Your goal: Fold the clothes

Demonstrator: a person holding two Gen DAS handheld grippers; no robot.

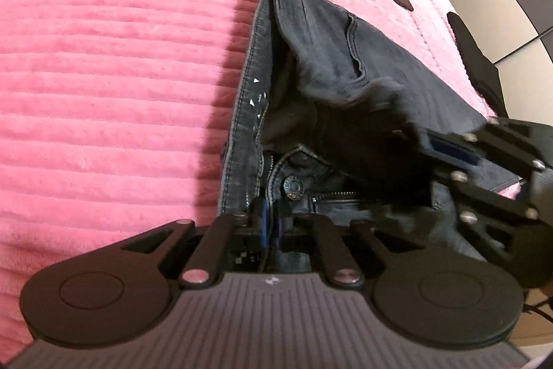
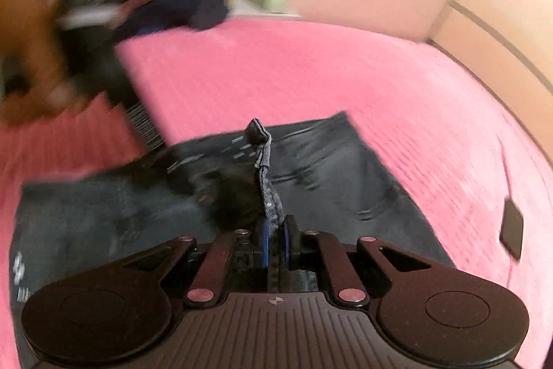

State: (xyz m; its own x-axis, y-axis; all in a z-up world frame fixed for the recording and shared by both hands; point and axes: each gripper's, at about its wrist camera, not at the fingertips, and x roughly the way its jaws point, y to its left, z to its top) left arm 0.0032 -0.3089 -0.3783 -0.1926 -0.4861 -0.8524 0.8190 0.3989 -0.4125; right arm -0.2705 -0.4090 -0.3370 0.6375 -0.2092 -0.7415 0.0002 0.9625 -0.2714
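Left wrist view, left to right: pink ribbed bedspread fills the left half of the frame. Dark grey jeans lie at centre, waistband lifted, metal button and zip exposed. Left gripper, lower centre, is pinched narrow on the waistband by the button. Right gripper, at right edge, is clamped on the same waistband.

Right wrist view: blurred hand upper left; jeans lower centre; black patch at right.
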